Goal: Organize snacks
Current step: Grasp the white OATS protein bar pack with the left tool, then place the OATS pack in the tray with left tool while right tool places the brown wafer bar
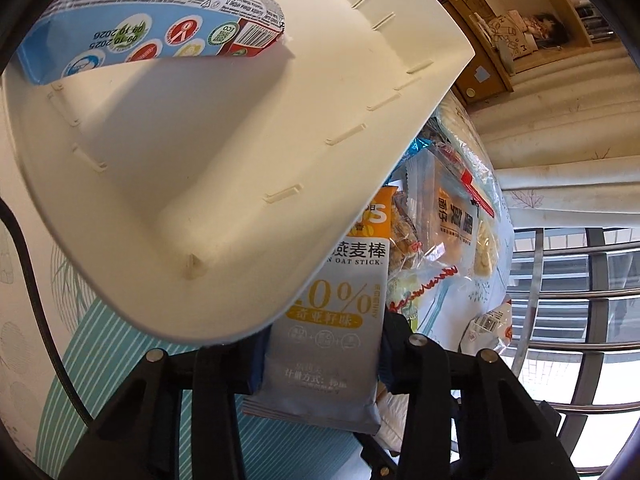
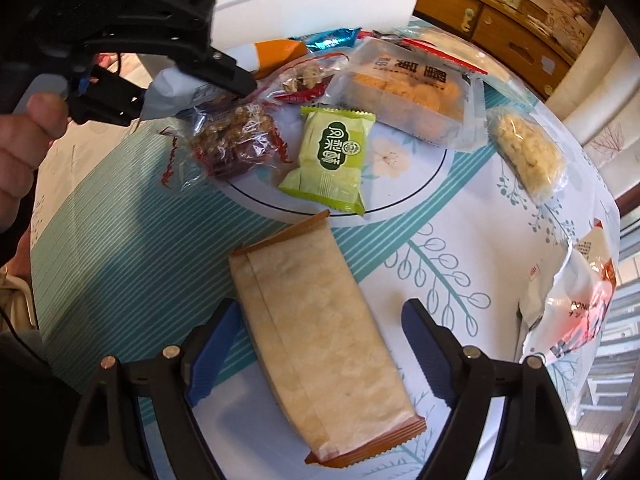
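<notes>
Right hand-held gripper (image 2: 320,364) open, straddling tan wafer pack (image 2: 320,344) on counter (image 2: 460,264); pack's long axis runs along fingers, slightly skewed. Left hand-held gripper (image 1: 320,364) clamps oat stick pack (image 1: 332,320) beside white bin (image 1: 240,120).

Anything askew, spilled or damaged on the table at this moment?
Nothing is spilled or torn. The snacks simply lie loose at mixed angles on the table, unsorted. The left gripper grips an oat stick packet beside the white bin; the open right gripper straddles a tan wafer packet.
</notes>
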